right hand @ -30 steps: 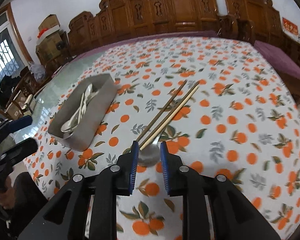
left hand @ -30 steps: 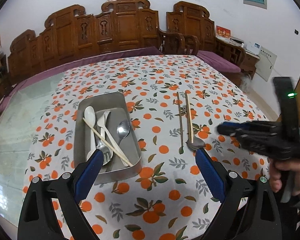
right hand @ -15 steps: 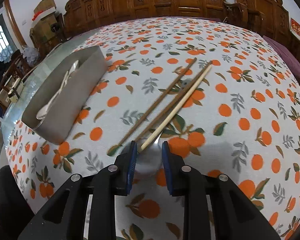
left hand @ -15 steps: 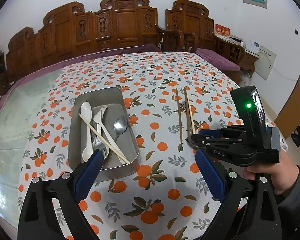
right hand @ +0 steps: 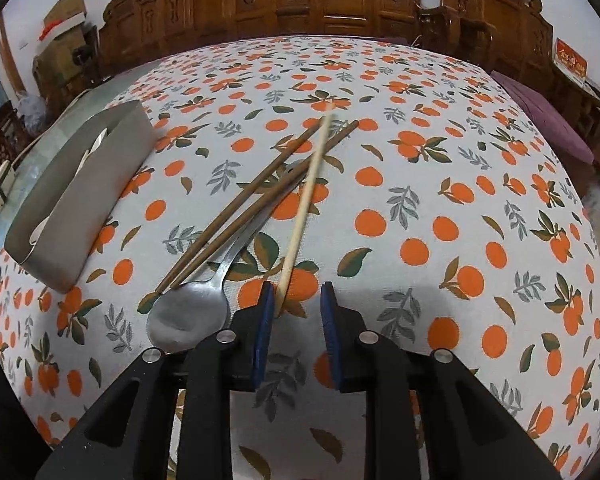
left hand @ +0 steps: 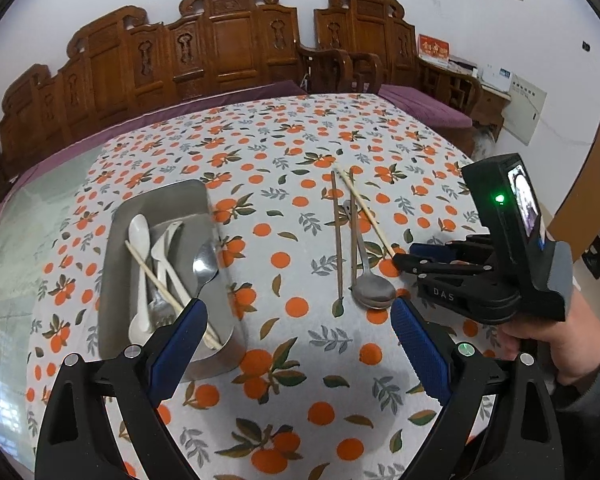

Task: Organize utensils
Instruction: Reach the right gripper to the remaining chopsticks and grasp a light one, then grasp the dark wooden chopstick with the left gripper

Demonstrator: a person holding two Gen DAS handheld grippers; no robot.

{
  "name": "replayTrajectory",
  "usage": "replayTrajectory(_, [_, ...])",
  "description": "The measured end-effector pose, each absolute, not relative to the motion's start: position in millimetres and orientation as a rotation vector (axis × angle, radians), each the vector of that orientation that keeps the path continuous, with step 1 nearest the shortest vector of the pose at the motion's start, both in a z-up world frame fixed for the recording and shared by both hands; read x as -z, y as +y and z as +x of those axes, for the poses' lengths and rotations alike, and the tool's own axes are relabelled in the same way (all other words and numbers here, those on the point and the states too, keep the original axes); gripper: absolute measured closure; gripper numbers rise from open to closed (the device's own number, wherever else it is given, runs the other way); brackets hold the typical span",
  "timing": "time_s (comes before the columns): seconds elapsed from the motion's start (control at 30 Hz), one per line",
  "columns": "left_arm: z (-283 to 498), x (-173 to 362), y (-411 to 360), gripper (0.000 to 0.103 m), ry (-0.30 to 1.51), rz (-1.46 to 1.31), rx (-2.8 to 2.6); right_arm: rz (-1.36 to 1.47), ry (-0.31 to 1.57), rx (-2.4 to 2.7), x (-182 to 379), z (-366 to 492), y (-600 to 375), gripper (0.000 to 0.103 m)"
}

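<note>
1. Your right gripper (right hand: 296, 300) points down at the bench (right hand: 440, 184), its jaws narrow and closing, with the near end of the pale chopstick (right hand: 306, 196) between the blue pads. The chopstick lies against the left pad (right hand: 265, 312); a gap shows beside the right one.
2. The pale chopstick runs away from the gripper, crossing over two dark chopsticks (right hand: 256, 200) that lie side by side on the orange-print cloth.
3. A metal spoon (right hand: 192, 312) rests bowl-up just left of the right gripper, its handle slanting under the dark chopsticks.
4. Your left gripper (left hand: 296, 344) hovers with its jaws wide and nothing between them, its left pad (left hand: 178, 344) in front of the metal tray's near end.
5. The metal tray (left hand: 116, 264) sits left of the loose utensils and holds a white spoon (left hand: 138, 236), a second white utensil (left hand: 164, 248), a metal spoon, a fork and one pale chopstick laid across them.
6. From the left wrist view, your right hand (left hand: 556, 344) grips the black handle at the right edge, the tips of the right gripper touching down just beside the loose spoon's bowl.
</note>
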State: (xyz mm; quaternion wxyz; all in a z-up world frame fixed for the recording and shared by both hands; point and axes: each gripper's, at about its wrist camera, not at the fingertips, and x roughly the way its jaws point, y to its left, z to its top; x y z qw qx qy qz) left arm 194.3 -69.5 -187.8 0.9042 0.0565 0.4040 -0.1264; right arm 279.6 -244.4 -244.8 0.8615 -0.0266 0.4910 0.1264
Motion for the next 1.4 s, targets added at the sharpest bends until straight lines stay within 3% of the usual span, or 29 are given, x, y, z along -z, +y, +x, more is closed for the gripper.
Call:
replayTrajectory(0.07, [200.3,191.7,-74.4,0.014,0.845,0.127,0.262,-0.064,1.027,-0.27,244.4,278.3,-244.7,0.1])
replayTrajectory(0.3, [222.2,204.9,-86.9,0.014,0.884,0.142,0.266,-0.06,0.994,-0.228,244.6,265.5,-258.9,0.102])
replayTrajectory(0.77, [279.8,239.2,-121.6,0.051,1.003,0.173,0.29,0.036,0.942,-0.227,241.0,255.5,-281.7,0.103])
replayTrajectory(0.83, [286.8,245.6,-125.7,0.06,1.02,0.181,0.288,0.043,0.925,-0.228,235.8,254.1,-283.2,0.103])
replayTrajectory(0.97, [295.1,255.9,-130.3,0.066,1.047,0.189,0.286,0.027,0.91,-0.233,232.3,252.1,-281.0,0.103])
replayTrajectory(1.03, [297.9,259.8,-133.5,0.073,1.056,0.203,0.289,0.013,0.905,-0.229,232.2,252.0,-279.6,0.103])
replayTrajectory(1.3, [309.2,266.2,-134.4,0.081,1.076,0.198,0.283,0.046,0.9,-0.26,234.8,253.6,-284.6,0.102])
replayTrajectory(1.37, [310.3,266.1,-133.8,0.085,1.076,0.188,0.289,0.05,0.899,-0.263,234.5,254.1,-284.4,0.102])
replayTrajectory(1.4, [310.7,266.1,-133.6,0.093,1.075,0.187,0.289,0.05,0.898,-0.264,234.3,254.9,-284.2,0.102])
